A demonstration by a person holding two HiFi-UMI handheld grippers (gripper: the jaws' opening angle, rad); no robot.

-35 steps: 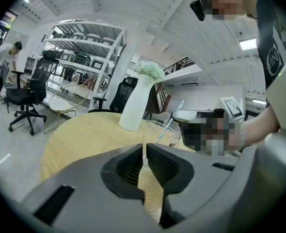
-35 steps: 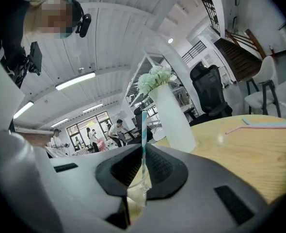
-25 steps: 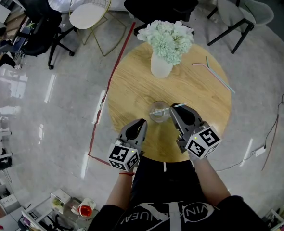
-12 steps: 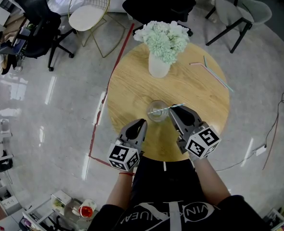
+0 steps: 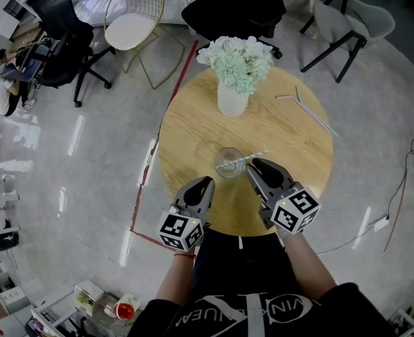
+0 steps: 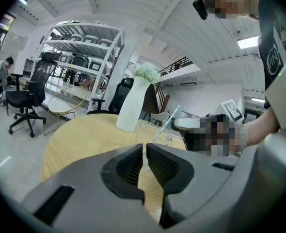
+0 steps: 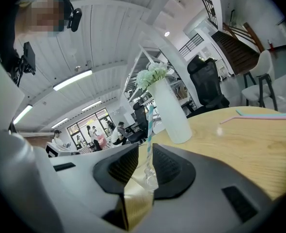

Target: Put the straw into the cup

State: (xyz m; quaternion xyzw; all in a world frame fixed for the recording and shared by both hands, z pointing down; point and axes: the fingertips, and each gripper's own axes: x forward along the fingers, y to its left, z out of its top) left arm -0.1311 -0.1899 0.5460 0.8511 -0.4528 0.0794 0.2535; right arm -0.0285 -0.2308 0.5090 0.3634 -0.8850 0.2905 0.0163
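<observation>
A clear glass cup (image 5: 229,162) stands on the round wooden table (image 5: 193,125), near its front edge. A teal-and-white striped straw (image 5: 245,159) sits in the cup and leans right over the rim. My right gripper (image 5: 253,166) is just right of the cup, a little behind the straw's top end. In the right gripper view the straw (image 7: 149,125) rises in the gap between the jaws, which stand slightly apart without touching it. My left gripper (image 5: 205,182) hovers at the front left of the cup, shut on nothing, with the cup (image 6: 155,130) just beyond its jaws.
A white vase (image 5: 233,98) of pale flowers stands at the table's far side. A pink straw (image 5: 288,96) and a teal straw (image 5: 318,115) lie at the back right. Chairs (image 5: 133,20) ring the table on the shiny floor.
My right gripper has drawn back a little toward me, away from the straw's top end. The straw stays leaning in the cup. The left gripper has not moved.
</observation>
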